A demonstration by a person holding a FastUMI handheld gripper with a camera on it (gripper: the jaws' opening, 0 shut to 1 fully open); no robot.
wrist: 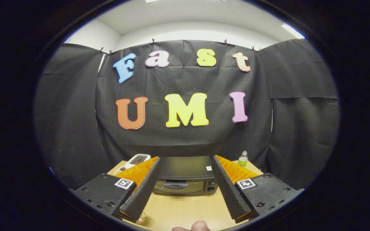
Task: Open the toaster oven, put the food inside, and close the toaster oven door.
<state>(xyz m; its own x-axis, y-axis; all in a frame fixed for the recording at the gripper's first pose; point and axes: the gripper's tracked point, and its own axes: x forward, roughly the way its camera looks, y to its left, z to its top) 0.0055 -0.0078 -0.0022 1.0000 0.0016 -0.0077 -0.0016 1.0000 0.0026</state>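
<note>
- One dark, boxy toaster oven (185, 179) with a glass-fronted door sits on the light wooden tabletop (185, 211), straight ahead of me and framed between my two fingers; its door looks closed, the handle across the top of the door and two round knobs at its right end.
- My gripper (185, 202) is spread wide and holds nothing; both fingers hang above the tabletop, well short of the oven.
- I judge this to be the very start: the opening step is not yet done, and I cannot make out any food for certain from here.
- Next I would need to go forward and down to the door handle, narrow the fingers around it or hook it, then pull down and back towards me.
- Bare wood lies between me and the oven front, which should leave room for the door to swing down.
- A white flat device (136, 160) lies at the tabletop's far left corner and a small clear plastic bottle with a green label (243, 159) stands at the far right, both beside the oven and clear of my path.
- A fingertip (194, 226) shows at the near edge, and something small sits under my left finger, too hidden to name.
</note>
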